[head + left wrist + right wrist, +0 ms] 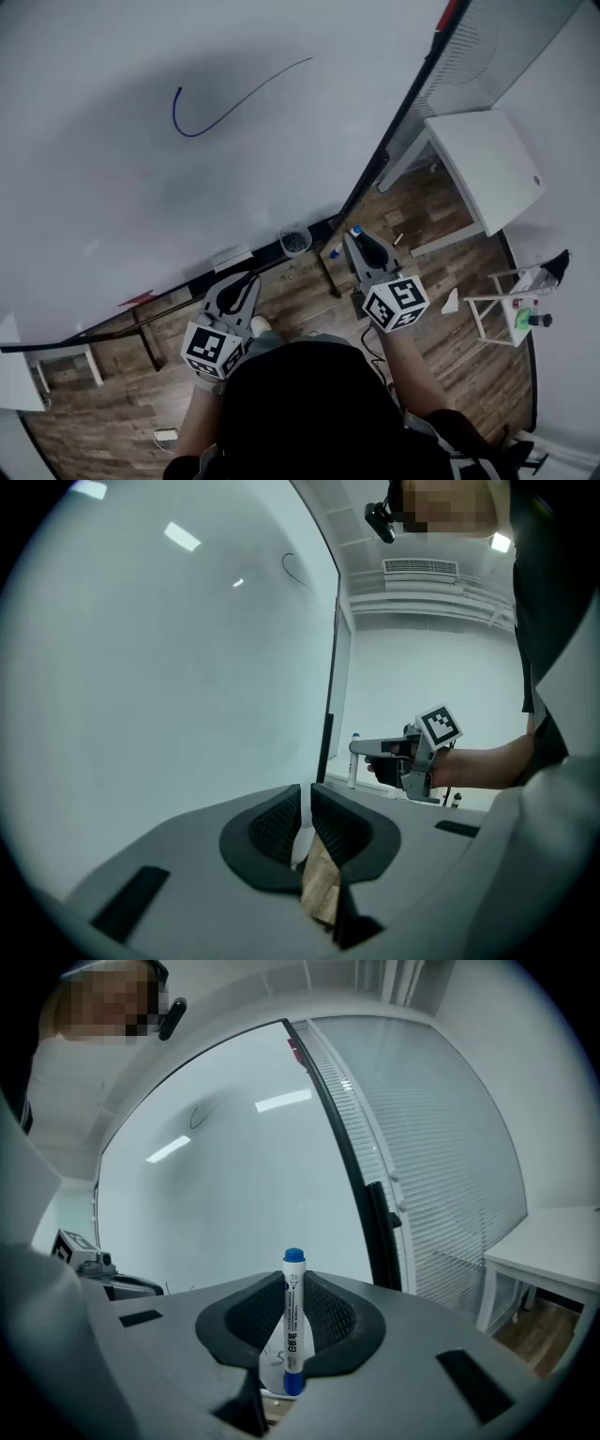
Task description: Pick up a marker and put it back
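The marker point(292, 1321) stands straight up in the right claw point(293, 1283), blue cap on top. The two dark pads squeeze it on both sides around its middle, so it cannot tip or slip. In the head view the marker is out in the air, in front of the whiteboard point(141, 187) and just to the right of a small mesh cup point(295, 242) on the board's ledge point(178, 292). That cup is probably where the marker goes back, so this looks like the carrying part of the job.

The left claw point(307, 803) holds nothing. Its pads are almost together, with only a thin slit between them. It waits to the left, well apart from the right one, so the two do not bump.

A blue line point(225, 108) is drawn high on the board. There is open room between the claws and the ledge. The board's dark edge point(394, 131) and a white table point(487, 159) are off to the right, so that side is tighter.
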A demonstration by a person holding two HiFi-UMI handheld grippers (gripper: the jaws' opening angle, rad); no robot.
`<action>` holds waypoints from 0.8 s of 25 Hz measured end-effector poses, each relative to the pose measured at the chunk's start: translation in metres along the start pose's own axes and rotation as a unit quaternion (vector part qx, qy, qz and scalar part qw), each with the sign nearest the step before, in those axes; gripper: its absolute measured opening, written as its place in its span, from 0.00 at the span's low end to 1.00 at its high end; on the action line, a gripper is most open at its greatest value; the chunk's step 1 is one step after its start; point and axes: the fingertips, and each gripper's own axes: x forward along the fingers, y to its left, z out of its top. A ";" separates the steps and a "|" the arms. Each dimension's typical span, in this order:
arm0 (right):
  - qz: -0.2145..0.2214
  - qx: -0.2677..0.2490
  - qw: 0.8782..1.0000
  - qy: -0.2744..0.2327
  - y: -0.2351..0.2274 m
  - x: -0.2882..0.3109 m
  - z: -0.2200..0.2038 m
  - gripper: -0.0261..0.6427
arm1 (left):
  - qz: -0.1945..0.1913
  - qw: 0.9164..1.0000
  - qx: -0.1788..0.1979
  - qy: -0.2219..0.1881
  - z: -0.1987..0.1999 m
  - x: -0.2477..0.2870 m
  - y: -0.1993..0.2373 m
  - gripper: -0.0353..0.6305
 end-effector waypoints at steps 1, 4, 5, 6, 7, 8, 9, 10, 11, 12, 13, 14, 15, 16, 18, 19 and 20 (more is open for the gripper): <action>0.009 -0.001 1.000 -0.001 0.005 0.009 0.001 0.17 | 0.010 1.000 -0.002 0.000 -0.001 -0.005 0.005 0.13; 0.039 -0.004 0.999 0.000 0.023 0.033 0.003 0.17 | 0.037 0.999 -0.009 -0.003 -0.003 -0.021 0.019 0.13; 0.048 -0.006 0.999 0.002 0.028 0.040 0.002 0.17 | 0.046 0.999 -0.011 -0.003 -0.004 -0.026 0.023 0.13; 0.056 -0.008 0.998 0.004 0.033 0.048 0.001 0.17 | 0.055 0.998 -0.013 -0.003 -0.005 -0.031 0.027 0.13; 0.063 -0.011 0.998 0.007 0.037 0.056 -0.001 0.17 | 0.063 0.998 -0.015 -0.002 -0.007 -0.036 0.030 0.13; 0.069 -0.014 0.997 0.011 0.040 0.063 -0.004 0.17 | 0.071 0.997 -0.017 -0.002 -0.008 -0.040 0.034 0.13; 0.074 -0.018 0.997 0.014 0.043 0.070 -0.007 0.17 | 0.079 0.997 -0.019 -0.001 -0.009 -0.044 0.038 0.13; 0.078 -0.022 0.997 0.019 0.046 0.077 -0.011 0.17 | 0.087 0.996 -0.021 0.000 -0.011 -0.048 0.041 0.13; 0.082 -0.026 0.996 0.024 0.048 0.083 -0.015 0.17 | 0.094 0.995 -0.023 0.001 -0.012 -0.052 0.044 0.13; 0.086 -0.030 0.995 0.029 0.051 0.088 -0.020 0.17 | 0.102 0.994 -0.025 0.001 -0.014 -0.055 0.047 0.13; 0.090 -0.033 0.995 0.035 0.054 0.093 -0.024 0.17 | 0.109 0.994 -0.027 0.001 -0.015 -0.059 0.049 0.13; 0.094 -0.035 0.994 0.040 0.056 0.097 -0.029 0.17 | 0.115 0.993 -0.028 0.001 -0.016 -0.063 0.051 0.13; 0.097 -0.037 0.994 0.045 0.059 0.101 -0.033 0.17 | 0.120 0.992 -0.029 0.002 -0.017 -0.067 0.053 0.13; 0.101 -0.040 0.993 0.049 0.061 0.104 -0.037 0.17 | 0.125 0.992 -0.030 0.003 -0.018 -0.070 0.055 0.13; 0.105 -0.046 0.992 0.058 0.065 0.109 -0.046 0.17 | 0.132 0.991 -0.028 0.005 -0.020 -0.076 0.057 0.13; 0.106 -0.048 0.991 0.063 0.066 0.111 -0.051 0.17 | 0.134 0.991 -0.026 0.006 -0.021 -0.078 0.058 0.13; 0.106 -0.049 0.991 0.067 0.066 0.112 -0.055 0.17 | 0.135 0.991 -0.022 0.007 -0.021 -0.079 0.058 0.13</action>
